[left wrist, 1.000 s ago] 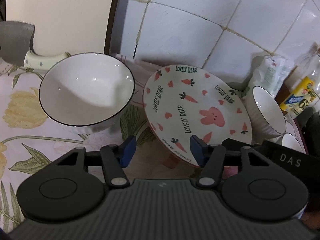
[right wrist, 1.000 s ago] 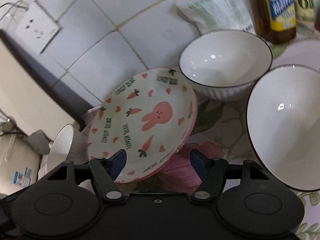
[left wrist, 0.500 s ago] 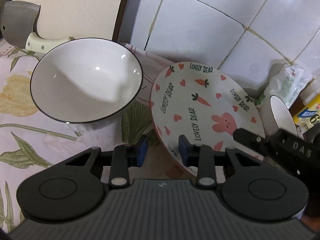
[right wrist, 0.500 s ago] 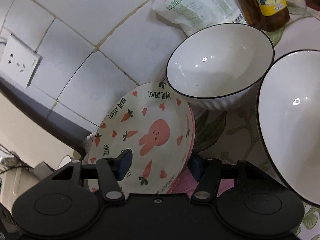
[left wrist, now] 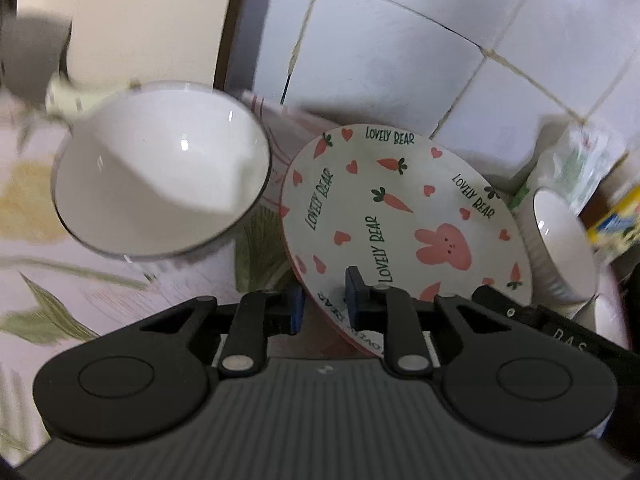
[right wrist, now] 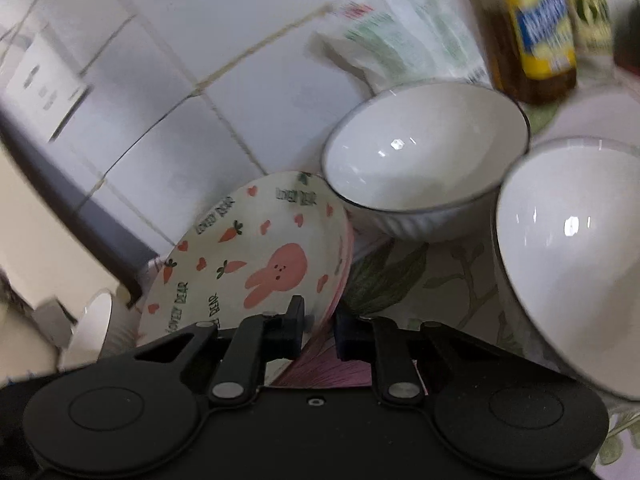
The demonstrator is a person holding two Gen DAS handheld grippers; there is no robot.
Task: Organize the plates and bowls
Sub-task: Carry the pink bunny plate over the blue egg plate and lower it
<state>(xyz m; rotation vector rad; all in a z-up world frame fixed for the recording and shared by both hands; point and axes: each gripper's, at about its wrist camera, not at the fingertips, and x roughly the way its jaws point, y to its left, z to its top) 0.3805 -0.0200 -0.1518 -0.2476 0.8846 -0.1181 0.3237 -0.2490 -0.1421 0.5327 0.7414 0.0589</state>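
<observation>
A round white ceramic plate printed with pink rabbits and carrots (left wrist: 404, 216) is being pinched at its near rim by the left gripper (left wrist: 325, 300) and the right gripper (right wrist: 318, 330), above the floral tablecloth (right wrist: 432, 280). A level, even lift is being called for. White black-rimmed bowls (left wrist: 160, 168) (right wrist: 424, 152) are crowding both sides, apparently just beside it; beyond, bottles (right wrist: 536, 28) are standing.

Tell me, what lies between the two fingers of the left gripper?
In the left wrist view, the near rim of the bunny plate sits between the blue pads of the left gripper, one pad on each face.
</observation>
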